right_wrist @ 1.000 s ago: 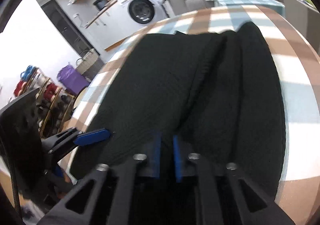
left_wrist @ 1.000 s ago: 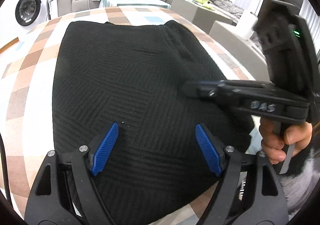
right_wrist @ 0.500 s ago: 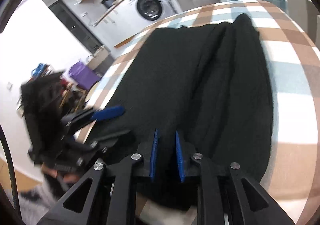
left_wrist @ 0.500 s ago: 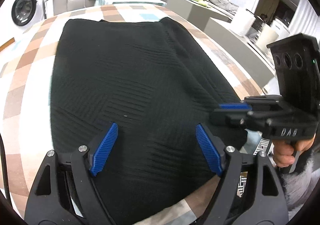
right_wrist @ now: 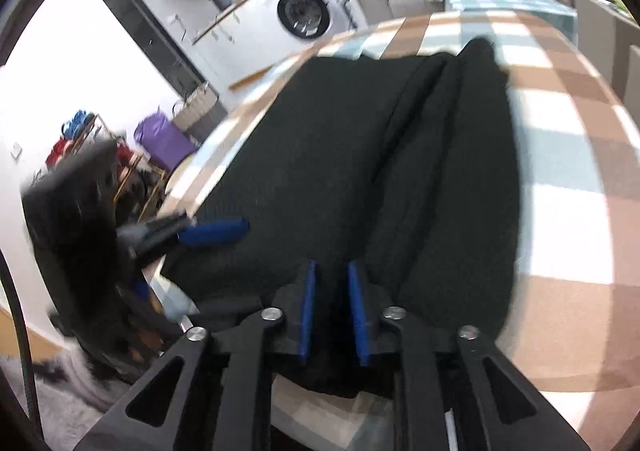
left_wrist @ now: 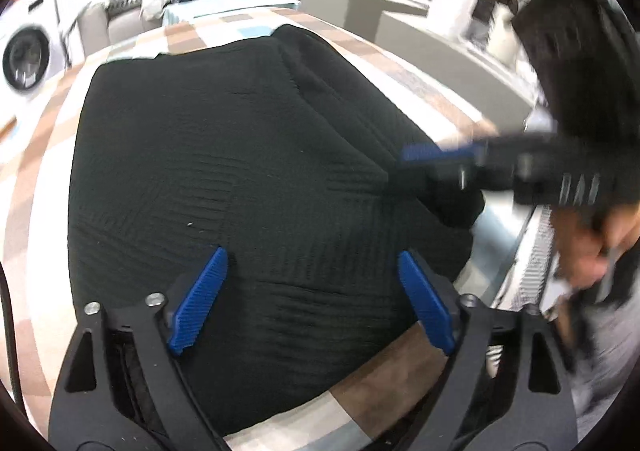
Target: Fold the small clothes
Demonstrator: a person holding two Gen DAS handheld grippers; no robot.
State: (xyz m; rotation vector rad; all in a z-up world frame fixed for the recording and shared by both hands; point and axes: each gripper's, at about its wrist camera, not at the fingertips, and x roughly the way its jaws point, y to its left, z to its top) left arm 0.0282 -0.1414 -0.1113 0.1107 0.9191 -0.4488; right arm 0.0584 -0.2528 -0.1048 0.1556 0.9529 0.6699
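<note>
garments: 1 black knit (left_wrist: 224, 171) | grippers: 2 | washing machine (right_wrist: 306, 15): 1

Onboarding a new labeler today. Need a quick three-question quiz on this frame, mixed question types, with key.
1. True or false: the left gripper has its jaws spread wide over the black knit garment.
2. Multiple choice. The right gripper is: A) open above bare table; B) nearly closed at the garment's near edge; C) holding a white towel.
3. Fill in: the garment lies on a ____ tablecloth.

Key
1. True. Both blue pads stand far apart with the fabric between them, not pinched.
2. B. Only a narrow gap remains; whether fabric is actually pinched cannot be told.
3. Checked.
</note>
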